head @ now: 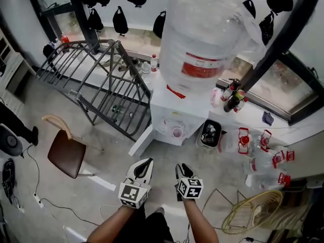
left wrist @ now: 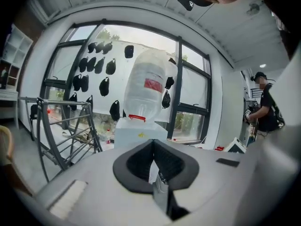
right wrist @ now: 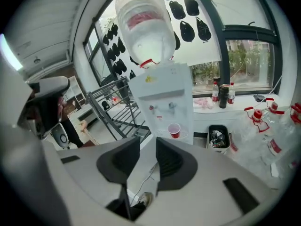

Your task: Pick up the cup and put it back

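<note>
Well back from the dispenser (head: 174,110), holds left gripper (head: 145,162) clenched empty and aims right gripper (head: 182,166), jaws parted on nothing, at the cup (right wrist: 174,131), likely for pickup.

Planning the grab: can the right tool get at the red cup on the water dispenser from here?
Probably yes, after stepping closer: the cup stands alone on the dispenser, straight ahead of the right tool, whose jaws are apart and empty.
</note>
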